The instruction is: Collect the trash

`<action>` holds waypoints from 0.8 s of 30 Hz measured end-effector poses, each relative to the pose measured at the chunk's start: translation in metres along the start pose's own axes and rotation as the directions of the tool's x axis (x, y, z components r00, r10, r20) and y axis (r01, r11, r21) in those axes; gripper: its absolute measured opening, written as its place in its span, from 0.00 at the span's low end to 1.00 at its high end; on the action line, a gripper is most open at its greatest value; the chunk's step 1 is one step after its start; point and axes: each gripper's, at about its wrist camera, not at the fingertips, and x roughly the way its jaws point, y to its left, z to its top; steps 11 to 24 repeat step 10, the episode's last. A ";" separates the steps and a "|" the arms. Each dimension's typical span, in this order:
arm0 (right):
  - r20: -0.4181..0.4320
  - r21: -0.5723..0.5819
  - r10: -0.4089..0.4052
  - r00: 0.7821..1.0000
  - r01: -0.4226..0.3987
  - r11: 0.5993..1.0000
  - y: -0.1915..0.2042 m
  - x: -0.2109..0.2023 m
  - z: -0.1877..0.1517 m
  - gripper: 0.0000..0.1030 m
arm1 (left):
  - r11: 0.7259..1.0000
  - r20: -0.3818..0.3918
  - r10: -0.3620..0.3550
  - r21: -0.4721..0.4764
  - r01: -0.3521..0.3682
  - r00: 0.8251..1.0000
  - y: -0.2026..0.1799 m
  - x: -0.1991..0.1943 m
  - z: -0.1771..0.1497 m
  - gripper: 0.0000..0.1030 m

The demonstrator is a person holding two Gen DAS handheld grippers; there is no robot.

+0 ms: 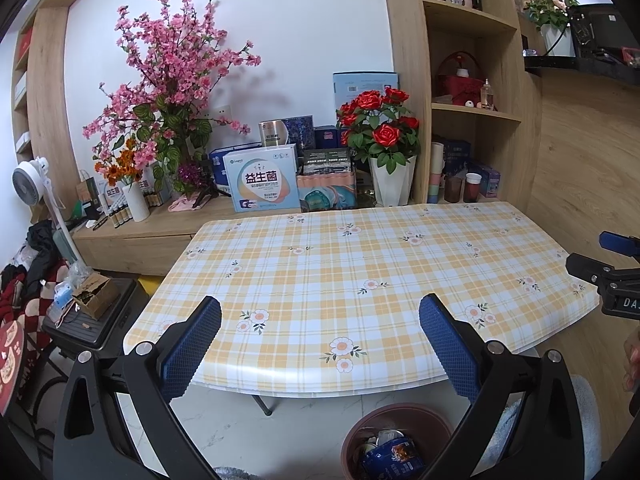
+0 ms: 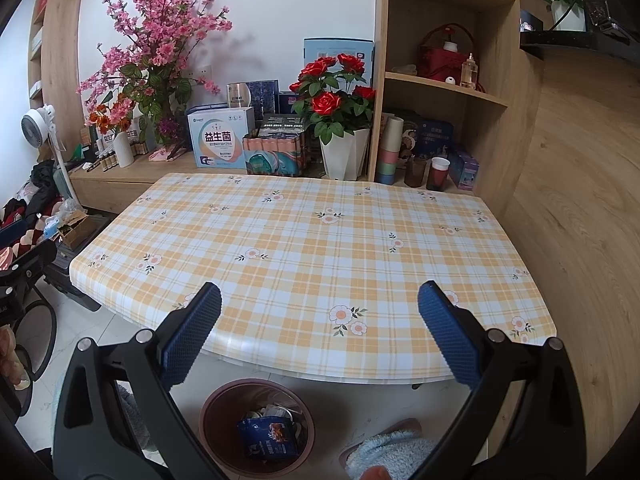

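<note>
Wood-panelled shelving backs a yellow plaid flowered tabletop (image 2: 304, 240) with no litter visible on it. Just below its near edge stands the round brown waste bin (image 2: 216, 412), holding the blue crumpled snack wrapper (image 2: 268, 436), between both claws. Left claw (image 1: 320, 344) and right claw (image 2: 320, 336) both gape wide, holding nothing; nothing stands in the way.

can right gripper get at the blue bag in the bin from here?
Probably yes. The right gripper is open, and the bin sits on the floor just below it, clear of the table edge. The blue bag lies on top, uncovered.
</note>
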 end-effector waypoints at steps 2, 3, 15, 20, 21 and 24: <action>0.001 -0.003 -0.001 1.000 0.001 1.000 0.001 0.000 -0.001 0.94 | 1.000 0.004 0.010 0.003 -0.010 1.000 -0.001 -0.001 0.001 0.94; 0.002 -0.004 -0.004 1.000 0.004 1.000 0.000 0.000 0.000 0.94 | 1.000 0.004 0.009 0.000 -0.009 1.000 -0.001 -0.002 0.001 0.94; 0.003 -0.007 -0.031 1.000 0.031 0.999 -0.007 0.001 0.006 0.94 | 0.999 0.043 0.032 0.018 -0.033 0.999 -0.008 -0.010 0.002 0.94; 0.003 -0.007 -0.031 1.000 0.031 0.999 -0.007 0.001 0.006 0.94 | 0.999 0.043 0.032 0.018 -0.033 0.999 -0.008 -0.010 0.002 0.94; 0.003 -0.007 -0.031 1.000 0.031 0.999 -0.007 0.001 0.006 0.94 | 0.999 0.043 0.032 0.018 -0.033 0.999 -0.008 -0.010 0.002 0.94; 0.003 -0.007 -0.031 1.000 0.031 0.999 -0.007 0.001 0.006 0.94 | 0.999 0.043 0.032 0.018 -0.033 0.999 -0.008 -0.010 0.002 0.94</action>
